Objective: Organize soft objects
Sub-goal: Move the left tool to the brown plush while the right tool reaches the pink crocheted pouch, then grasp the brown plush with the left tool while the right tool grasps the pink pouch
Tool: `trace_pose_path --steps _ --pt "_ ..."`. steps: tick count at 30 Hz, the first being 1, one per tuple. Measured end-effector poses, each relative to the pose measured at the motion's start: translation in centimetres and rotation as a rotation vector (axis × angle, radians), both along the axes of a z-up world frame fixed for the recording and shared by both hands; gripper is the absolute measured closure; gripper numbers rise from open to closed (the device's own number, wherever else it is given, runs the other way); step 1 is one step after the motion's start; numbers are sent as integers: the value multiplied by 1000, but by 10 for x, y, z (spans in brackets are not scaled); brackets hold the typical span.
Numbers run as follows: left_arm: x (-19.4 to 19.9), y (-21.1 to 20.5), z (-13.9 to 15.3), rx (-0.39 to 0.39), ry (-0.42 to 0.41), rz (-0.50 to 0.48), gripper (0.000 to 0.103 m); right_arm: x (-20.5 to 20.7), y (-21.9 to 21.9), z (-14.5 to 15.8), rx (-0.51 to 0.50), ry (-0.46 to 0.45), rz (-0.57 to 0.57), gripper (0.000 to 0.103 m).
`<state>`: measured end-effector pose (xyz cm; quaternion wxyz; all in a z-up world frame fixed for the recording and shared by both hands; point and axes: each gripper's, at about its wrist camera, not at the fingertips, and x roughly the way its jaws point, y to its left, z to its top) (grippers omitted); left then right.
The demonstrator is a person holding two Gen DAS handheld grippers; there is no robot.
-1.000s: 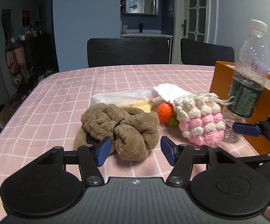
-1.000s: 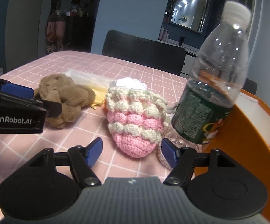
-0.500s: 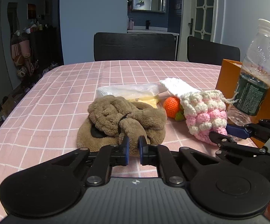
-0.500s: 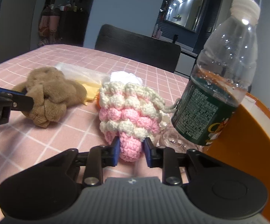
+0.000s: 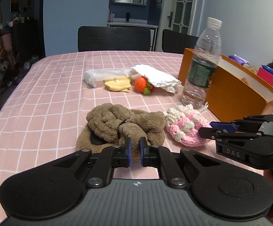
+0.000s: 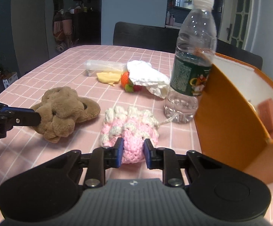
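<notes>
A brown plush toy [image 5: 123, 126] lies on the pink checked tablecloth [image 5: 47, 101]. My left gripper [image 5: 135, 151] is shut on its near edge; it also shows in the right wrist view [image 6: 61, 111]. A pink and white crochet pouch [image 6: 129, 131] lies right of the plush. My right gripper [image 6: 131, 153] is shut on its near end, and the pouch also shows in the left wrist view [image 5: 185, 126]. Farther back lie an orange crochet fruit [image 5: 142, 83], a yellow cloth [image 5: 117, 84] and a white cloth [image 5: 157, 77].
A plastic water bottle [image 6: 191, 60] stands just behind the pouch, beside an open orange box [image 6: 228, 109] at the right. A clear plastic roll [image 5: 106, 74] lies behind the yellow cloth. Black chairs [image 5: 113, 39] stand at the far table edge.
Both grippers went from open to shut, the left on the plush, the right on the pouch. Both items have been pulled toward me, away from the fruit and cloths.
</notes>
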<state>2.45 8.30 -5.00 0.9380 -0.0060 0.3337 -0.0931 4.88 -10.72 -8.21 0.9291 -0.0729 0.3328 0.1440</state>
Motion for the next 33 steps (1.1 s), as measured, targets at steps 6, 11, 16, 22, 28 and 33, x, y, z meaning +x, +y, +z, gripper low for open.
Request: trace_pose_path --steps 6,11,16,22,28,33 --pt "-3 0 1 -19 -9 33 67 -4 -5 3 -12 -37 0 57" --pt "11 11 10 -128 -11 118 26 5 -4 6 -2 -57 21 33" --pt "43 11 3 -158 93 233 20 31 4 -3 21 9 18 20" --pt "57 12 -12 -213 177 328 17 42 12 -15 47 72 2 19" --pt "65 5 -27 -169 206 360 15 48 16 -24 28 80 -4 25" --pt "67 -2 -33 -111 199 344 14 48 14 -28 20 66 -7 31"
